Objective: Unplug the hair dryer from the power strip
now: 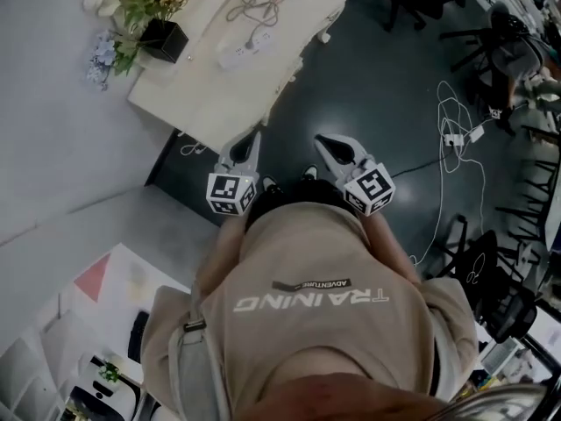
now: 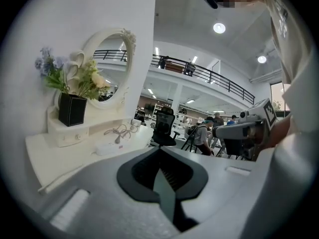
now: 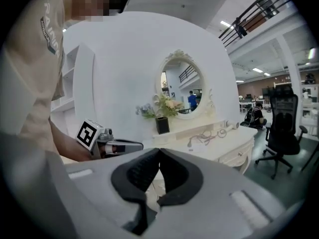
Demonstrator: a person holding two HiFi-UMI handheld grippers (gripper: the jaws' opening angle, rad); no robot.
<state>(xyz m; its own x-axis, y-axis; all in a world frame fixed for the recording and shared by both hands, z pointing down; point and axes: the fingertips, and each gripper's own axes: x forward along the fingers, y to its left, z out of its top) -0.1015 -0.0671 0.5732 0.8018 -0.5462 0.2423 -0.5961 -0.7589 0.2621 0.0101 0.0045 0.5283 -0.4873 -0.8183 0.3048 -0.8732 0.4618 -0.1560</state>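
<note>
A white power strip (image 1: 237, 55) lies on the cream dressing table (image 1: 193, 103), with a plug in it and a looped cable (image 1: 263, 5) running toward the far end. In the left gripper view the strip (image 2: 107, 147) sits mid-table, and the hair dryer (image 2: 135, 122) lies behind the cable. My left gripper (image 1: 254, 137) and right gripper (image 1: 322, 139) hang side by side over the dark floor, short of the table's near corner. Both are shut and hold nothing. Their pads meet in the left gripper view (image 2: 159, 148) and in the right gripper view (image 3: 159, 150).
A black vase of flowers (image 1: 162, 38) and an oval mirror (image 2: 112, 66) stand at the table's wall side. A black office chair (image 3: 281, 133) stands beyond the table's far end. White cables (image 1: 456, 139) trail over the floor at right, near more chairs.
</note>
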